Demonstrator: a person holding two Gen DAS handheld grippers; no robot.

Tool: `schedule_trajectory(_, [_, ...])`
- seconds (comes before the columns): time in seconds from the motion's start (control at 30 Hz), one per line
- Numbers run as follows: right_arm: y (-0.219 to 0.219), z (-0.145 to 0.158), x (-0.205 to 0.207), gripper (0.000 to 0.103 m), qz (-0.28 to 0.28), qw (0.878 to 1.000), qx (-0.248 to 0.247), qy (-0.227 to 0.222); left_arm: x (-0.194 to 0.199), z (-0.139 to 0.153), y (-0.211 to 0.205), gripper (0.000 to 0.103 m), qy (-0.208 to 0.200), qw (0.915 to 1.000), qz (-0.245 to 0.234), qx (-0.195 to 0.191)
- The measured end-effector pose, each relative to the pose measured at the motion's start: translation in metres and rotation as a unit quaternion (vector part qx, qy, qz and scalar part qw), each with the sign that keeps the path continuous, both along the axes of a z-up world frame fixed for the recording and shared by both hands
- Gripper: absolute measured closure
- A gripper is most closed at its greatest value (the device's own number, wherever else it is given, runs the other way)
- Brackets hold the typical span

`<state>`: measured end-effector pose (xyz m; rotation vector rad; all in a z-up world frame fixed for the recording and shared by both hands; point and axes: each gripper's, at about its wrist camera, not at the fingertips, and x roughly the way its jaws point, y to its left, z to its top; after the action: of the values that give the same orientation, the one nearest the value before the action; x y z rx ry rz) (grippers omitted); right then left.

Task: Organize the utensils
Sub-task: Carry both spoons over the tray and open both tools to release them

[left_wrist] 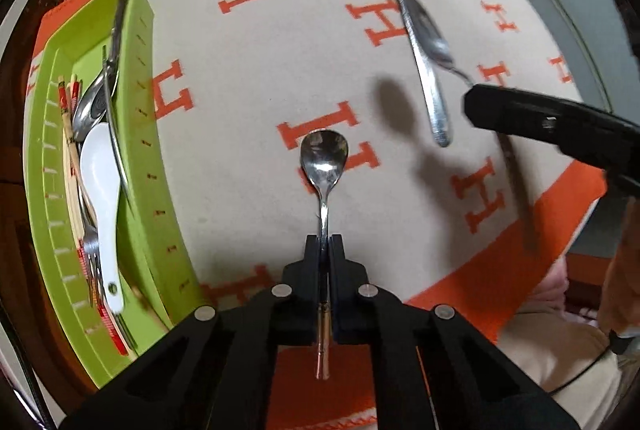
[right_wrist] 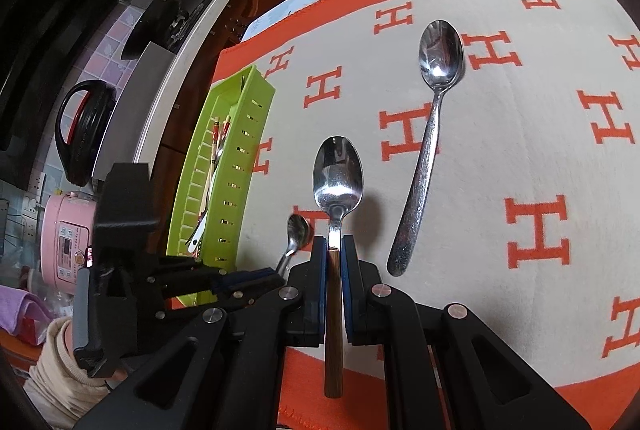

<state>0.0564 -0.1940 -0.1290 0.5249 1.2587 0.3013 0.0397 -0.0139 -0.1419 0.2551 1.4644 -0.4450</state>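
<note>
In the left wrist view my left gripper [left_wrist: 324, 241] is shut on the thin stem of a small steel spoon [left_wrist: 324, 158], bowl pointing away over the cloth. My right gripper [right_wrist: 334, 241] is shut on a wood-handled spoon [right_wrist: 338, 174], just above the cloth. From the right the right gripper [left_wrist: 472, 98] reaches in with that spoon's [left_wrist: 429, 30] blurred bowl. A large steel spoon [right_wrist: 428, 142] lies loose on the cloth, to the right of both. The green utensil tray [left_wrist: 142, 134] at the left holds chopsticks, a white spoon [left_wrist: 102, 170], forks and metal spoons.
A beige cloth [right_wrist: 500, 158] with orange H marks and an orange border covers the table. Its front edge runs close under the grippers. Beyond the tray [right_wrist: 236, 134] stand a kitchen counter, a pink cooker [right_wrist: 66, 238] and dark pans. A cream sleeve [right_wrist: 60, 370] shows at lower left.
</note>
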Motion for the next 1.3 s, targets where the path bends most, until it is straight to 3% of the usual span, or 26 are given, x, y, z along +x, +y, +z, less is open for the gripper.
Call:
schedule_trajectory(0.3, [0.019, 0.018, 0.0, 0.097, 0.022, 1.0, 0.01, -0.014, -0.012, 0.06, 0.046, 0.101, -0.037, 0.9946, 0.06, -0.075])
schedule_trajectory(0.43, [0.04, 0.039, 0.003, 0.097, 0.038, 0.999, 0.016, -0.031, -0.004, 0.084, 0.079, 0.101, -0.066, 0.9894, 0.093, -0.09])
schedule_trajectory(0.6, [0.077, 0.057, 0.014, 0.097, 0.059, 0.997, 0.015, -0.041, 0.009, 0.094, 0.117, 0.101, -0.089, 0.9815, 0.142, -0.092])
schedule_trajectory(0.9, [0.145, 0.066, 0.057, 0.097, 0.05, 0.998, 0.005, -0.038, 0.038, 0.065, 0.163, 0.101, -0.102, 0.97, 0.206, -0.077])
schedule_trajectory(1.3, [0.193, 0.015, 0.119, 0.097, 0.026, 0.999, -0.038, 0.0, 0.035, 0.029, 0.177, 0.1, -0.092, 0.9682, 0.225, -0.06])
